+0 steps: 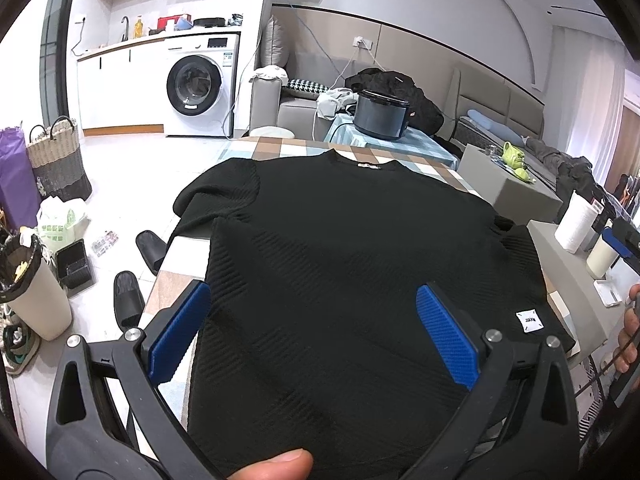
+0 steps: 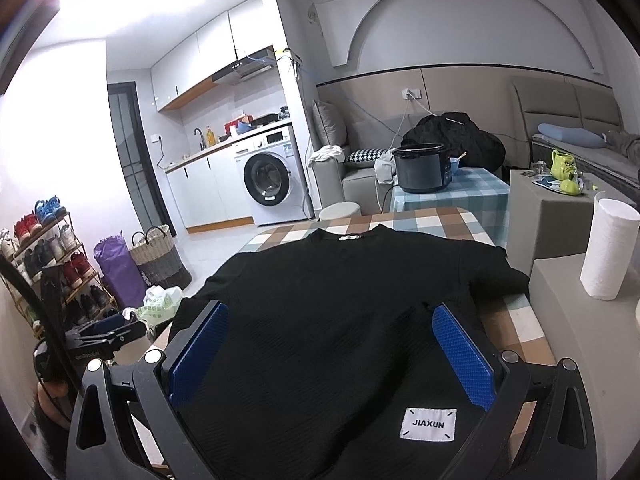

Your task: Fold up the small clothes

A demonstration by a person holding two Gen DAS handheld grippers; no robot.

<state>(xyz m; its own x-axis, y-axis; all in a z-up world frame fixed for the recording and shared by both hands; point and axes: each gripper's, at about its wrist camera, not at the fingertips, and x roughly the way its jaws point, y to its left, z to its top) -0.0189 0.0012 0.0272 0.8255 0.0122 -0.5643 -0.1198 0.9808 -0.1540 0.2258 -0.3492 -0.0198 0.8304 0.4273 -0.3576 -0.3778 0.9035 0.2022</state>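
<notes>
A black ribbed short-sleeved top [image 1: 340, 248] lies flat on the checkered table [image 1: 280, 146], collar at the far end, with a white label [image 1: 527, 321] near its hem. My left gripper [image 1: 312, 308] is open, its blue pads wide apart above the hem's left part. In the right wrist view the same top [image 2: 332, 312] fills the table [image 2: 420, 220]. My right gripper [image 2: 330, 330] is open above the hem's right part, just behind the white JIAXUN label [image 2: 428, 424]. Neither gripper holds anything.
Grey blocks [image 2: 568, 300] stand right of the table with a paper towel roll [image 2: 608, 248]. A dark cooker [image 1: 382, 114] stands on a table beyond. Slippers [image 1: 128, 300], a bin [image 1: 32, 292] and baskets [image 1: 60, 160] are on the floor at left.
</notes>
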